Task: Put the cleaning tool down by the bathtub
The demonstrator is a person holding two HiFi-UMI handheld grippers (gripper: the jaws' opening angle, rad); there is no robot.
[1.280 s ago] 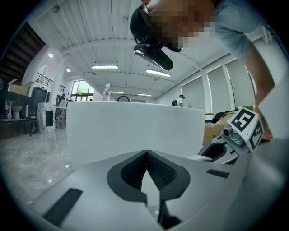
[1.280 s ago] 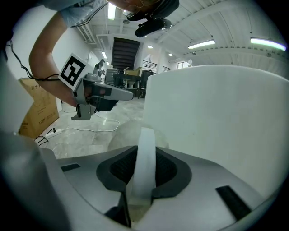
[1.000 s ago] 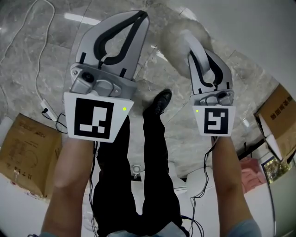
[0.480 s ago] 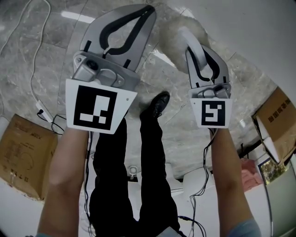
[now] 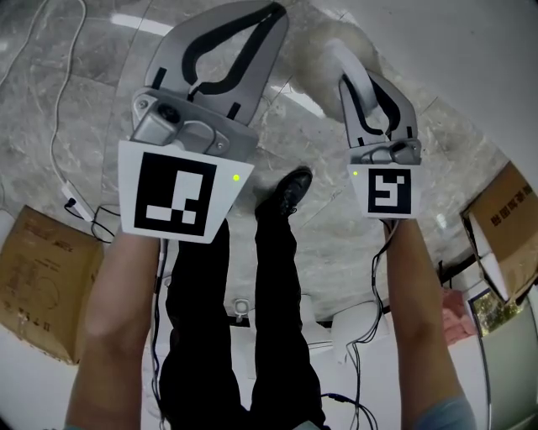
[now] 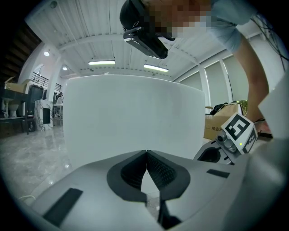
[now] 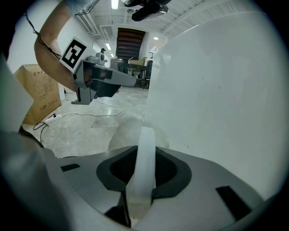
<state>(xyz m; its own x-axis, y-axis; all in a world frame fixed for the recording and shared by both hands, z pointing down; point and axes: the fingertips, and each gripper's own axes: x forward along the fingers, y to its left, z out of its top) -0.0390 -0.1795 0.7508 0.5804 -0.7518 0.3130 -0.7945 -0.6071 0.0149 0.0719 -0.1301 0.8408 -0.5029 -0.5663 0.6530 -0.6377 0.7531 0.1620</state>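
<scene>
Looking steeply down at a grey marble floor (image 5: 76,101). At far left lies a brown cardboard box (image 5: 46,285), and a thin white cable (image 5: 60,126) trails across the floor above it.

Next comes the left tool (image 5: 271,10), held out on a bare forearm, with a black-and-white marker cube (image 5: 175,193) at its base. In the left gripper view its two jaws are together, their ribbed pads meeting at the tips with nothing between them (image 6: 146,152).

In the middle, the person's legs (image 5: 252,319) in black trousers stand on the floor, one black shoe (image 5: 290,189) pointing forward.

To the right, the right tool (image 5: 363,84) is clamped on the white handle of the cleaning tool (image 5: 336,59). The right gripper view shows the flat white handle rising between the two pads, which press on it from both sides (image 7: 145,153). The handle leads to a pale fluffy head (image 7: 131,133), low at the floor and right against the foot of the bathtub (image 7: 216,90); whether the head rests on the floor cannot be made out.

The white curved wall of the bathtub fills the upper right corner of the head view. At far right a second cardboard box (image 5: 504,218) stands open.
</scene>
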